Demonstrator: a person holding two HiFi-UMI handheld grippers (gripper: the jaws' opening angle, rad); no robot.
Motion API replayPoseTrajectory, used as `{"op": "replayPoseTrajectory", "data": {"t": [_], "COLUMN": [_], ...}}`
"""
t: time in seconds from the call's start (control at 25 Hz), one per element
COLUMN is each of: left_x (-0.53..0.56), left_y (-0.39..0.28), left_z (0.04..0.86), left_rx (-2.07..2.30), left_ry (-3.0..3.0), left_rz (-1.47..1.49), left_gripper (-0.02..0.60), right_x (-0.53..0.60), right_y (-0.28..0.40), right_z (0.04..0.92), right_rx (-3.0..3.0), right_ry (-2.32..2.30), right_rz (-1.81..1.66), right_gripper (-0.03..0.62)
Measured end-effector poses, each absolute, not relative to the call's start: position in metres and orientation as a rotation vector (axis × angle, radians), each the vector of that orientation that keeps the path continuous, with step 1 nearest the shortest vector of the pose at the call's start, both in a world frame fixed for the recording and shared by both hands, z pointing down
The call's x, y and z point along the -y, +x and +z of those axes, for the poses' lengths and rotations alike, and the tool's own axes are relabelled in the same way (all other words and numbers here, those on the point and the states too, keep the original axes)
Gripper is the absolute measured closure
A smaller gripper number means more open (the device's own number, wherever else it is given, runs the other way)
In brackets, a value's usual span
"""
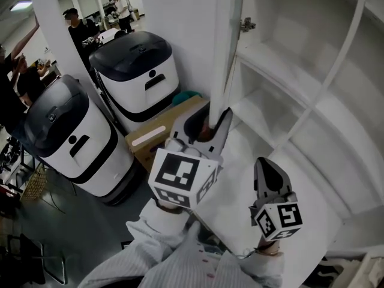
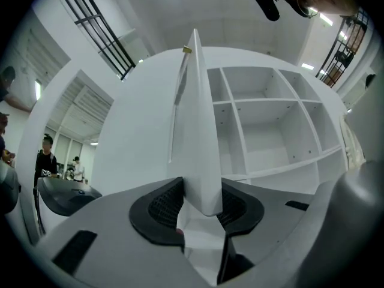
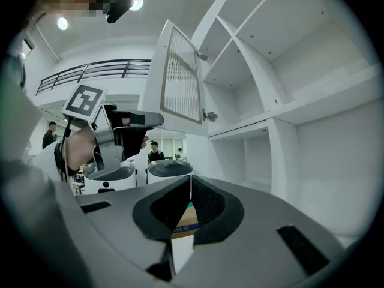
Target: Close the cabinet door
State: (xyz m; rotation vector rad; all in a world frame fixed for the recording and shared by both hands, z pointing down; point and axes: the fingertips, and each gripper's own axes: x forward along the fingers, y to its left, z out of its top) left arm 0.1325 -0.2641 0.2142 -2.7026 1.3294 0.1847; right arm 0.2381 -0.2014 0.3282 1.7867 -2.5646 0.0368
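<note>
The white cabinet door (image 1: 223, 47) stands swung out, edge-on in the head view, with a slatted panel (image 3: 180, 83) on its inner face. My left gripper (image 1: 209, 125) straddles the door's lower edge. In the left gripper view the door's edge (image 2: 201, 149) sits between the black pads (image 2: 162, 206), which lie close on both sides without clearly pressing; my left gripper (image 2: 202, 200) reads as open. My right gripper (image 1: 267, 176) hovers in front of the cabinet's lower shelf, shut and empty (image 3: 191, 182).
The cabinet's white shelves (image 1: 288, 77) are bare, with a hinge (image 1: 246, 24) at the door's top. Two white-and-black machines (image 1: 141, 71) (image 1: 69, 134) and a cardboard box (image 1: 159, 134) stand left of the door. People (image 1: 78, 29) stand far back.
</note>
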Motion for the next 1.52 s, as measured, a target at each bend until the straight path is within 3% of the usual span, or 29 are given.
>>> {"op": "replayPoseTrajectory", "data": {"t": [0.64, 1.52], "left_x": [0.250, 0.266], "left_y": [0.232, 0.294], "left_z": [0.217, 0.221], "left_rx": [-1.213, -1.164], "left_ry": [-2.695, -2.698], "left_rz": [0.100, 0.102], "left_gripper": [0.336, 0.311], "right_x": [0.181, 0.186], "right_y": [0.318, 0.373], "right_z": [0.334, 0.364], "right_rx": [2.525, 2.535], "right_ry": [1.873, 1.956], "right_rz": [0.064, 0.201], "right_gripper": [0.580, 0.580]}}
